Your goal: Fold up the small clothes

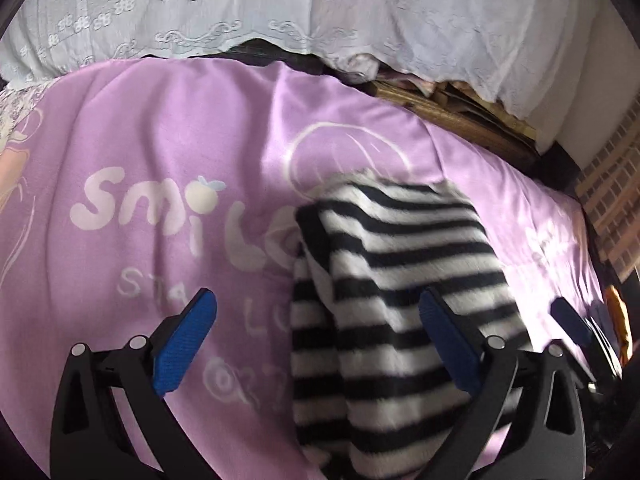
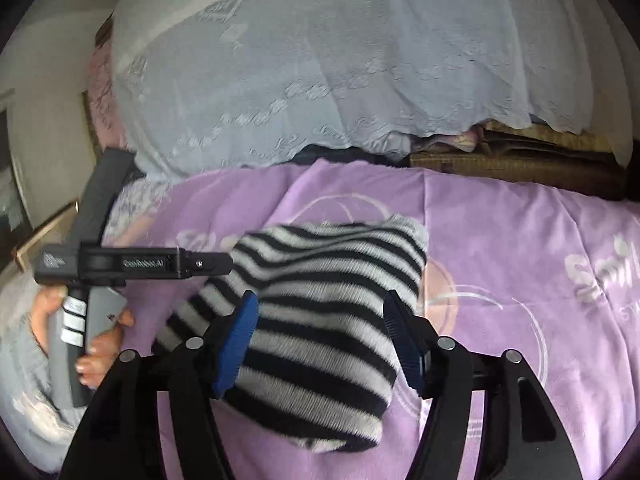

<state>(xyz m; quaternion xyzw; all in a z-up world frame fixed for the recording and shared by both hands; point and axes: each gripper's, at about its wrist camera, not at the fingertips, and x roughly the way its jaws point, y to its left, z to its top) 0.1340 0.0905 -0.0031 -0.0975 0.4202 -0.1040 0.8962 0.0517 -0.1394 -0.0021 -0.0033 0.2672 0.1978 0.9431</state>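
A black-and-white striped knit garment [image 1: 400,280] lies folded in a compact bundle on the purple blanket [image 1: 160,140]. My left gripper [image 1: 320,320] is open above it; the garment lies between its blue pads and nearer the right one. In the right wrist view the garment [image 2: 320,320] lies between the blue pads of my open right gripper [image 2: 320,320], which holds nothing. The left gripper's body [image 2: 132,264] shows at the left of that view, held by a hand. The right gripper's blue finger [image 1: 568,320] shows at the right of the left wrist view.
The purple blanket [image 2: 520,260] with white "smile" lettering covers the bed. A white lace cloth [image 1: 320,8] drapes over a heap behind it. Brown woven items [image 2: 520,156] lie under the lace at the back right. A brick-pattern wall [image 1: 612,184] stands far right.
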